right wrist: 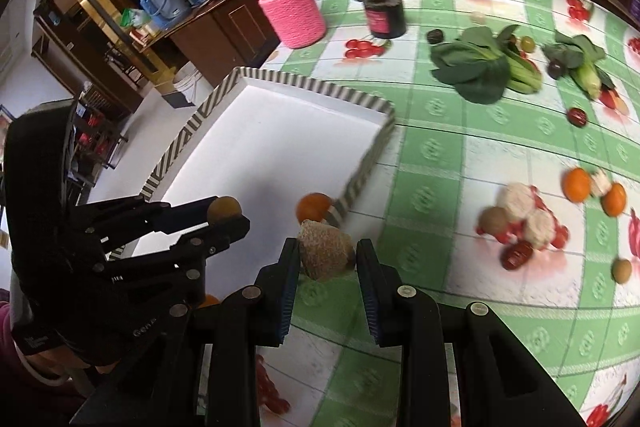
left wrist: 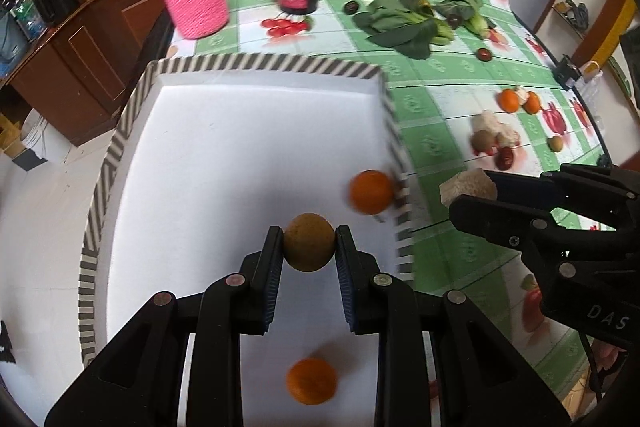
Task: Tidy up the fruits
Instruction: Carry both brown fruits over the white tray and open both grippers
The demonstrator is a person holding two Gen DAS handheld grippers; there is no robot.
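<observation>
My left gripper [left wrist: 309,247] is shut on a round brown fruit [left wrist: 309,242] and holds it above the white tray with a striped rim [left wrist: 264,61]. Two oranges lie in the tray, one by its right wall [left wrist: 370,191] and one near me [left wrist: 311,380]. My right gripper [right wrist: 327,254] is shut on a rough beige chunk [right wrist: 325,251] just outside the tray's right wall [right wrist: 356,183]. In the left wrist view the right gripper [left wrist: 472,195] shows at right with the chunk [left wrist: 467,187]. In the right wrist view the left gripper [right wrist: 228,217] shows at left with the brown fruit [right wrist: 224,209].
On the fruit-print tablecloth [right wrist: 440,163] lie two oranges [right wrist: 577,184], beige chunks [right wrist: 518,200], a brown fruit [right wrist: 494,219], red dates [right wrist: 518,254] and leafy greens [right wrist: 476,67]. A pink knitted jar [right wrist: 291,7] and a dark jar [right wrist: 385,11] stand at the back.
</observation>
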